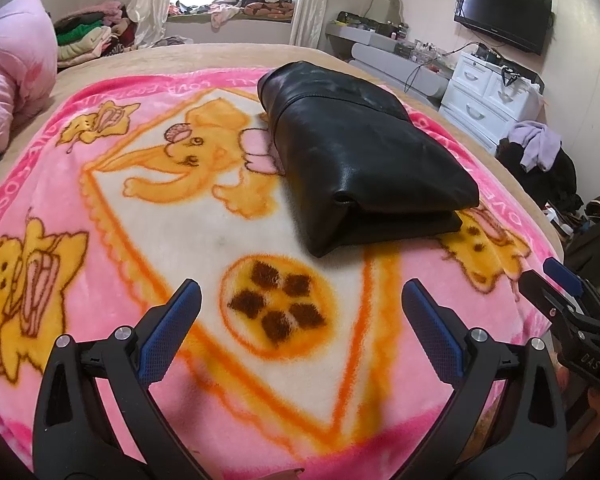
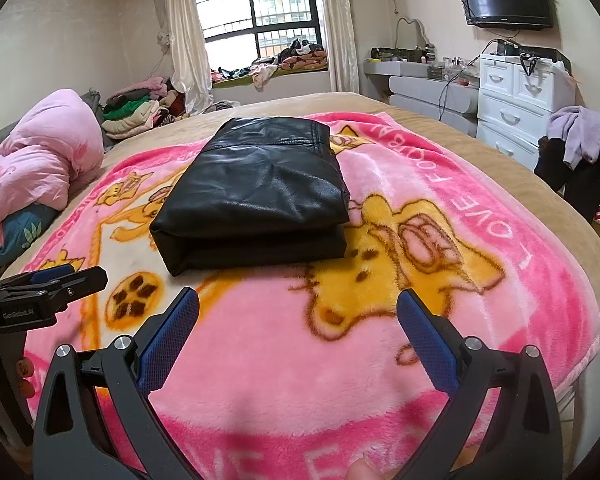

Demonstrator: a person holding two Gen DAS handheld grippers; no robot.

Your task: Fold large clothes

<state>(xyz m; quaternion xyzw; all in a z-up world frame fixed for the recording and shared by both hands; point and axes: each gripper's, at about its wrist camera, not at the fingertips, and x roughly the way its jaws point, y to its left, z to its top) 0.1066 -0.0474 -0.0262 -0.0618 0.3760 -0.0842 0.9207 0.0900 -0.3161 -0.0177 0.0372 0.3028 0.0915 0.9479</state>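
A black leather garment (image 1: 360, 152) lies folded into a thick rectangular stack on a pink cartoon blanket (image 1: 112, 208). In the right wrist view the same garment (image 2: 256, 188) sits ahead of the fingers, its folded edge facing me. My left gripper (image 1: 302, 292) hovers open over the blanket, well short of the garment, with nothing between its blue pads. Likewise my right gripper (image 2: 298, 300) stands open and empty above the blanket (image 2: 440, 280). The right gripper (image 1: 556, 284) shows at the right edge of the left wrist view, and the left gripper (image 2: 56, 280) shows at the left edge of the right wrist view.
A rumpled pink quilt (image 2: 48, 152) lies at the bed's left side. Piles of clothes (image 2: 140, 108) sit beyond the bed by the window. White drawers (image 2: 512, 104) and a chair draped with clothes (image 2: 580, 148) stand to the right of the bed.
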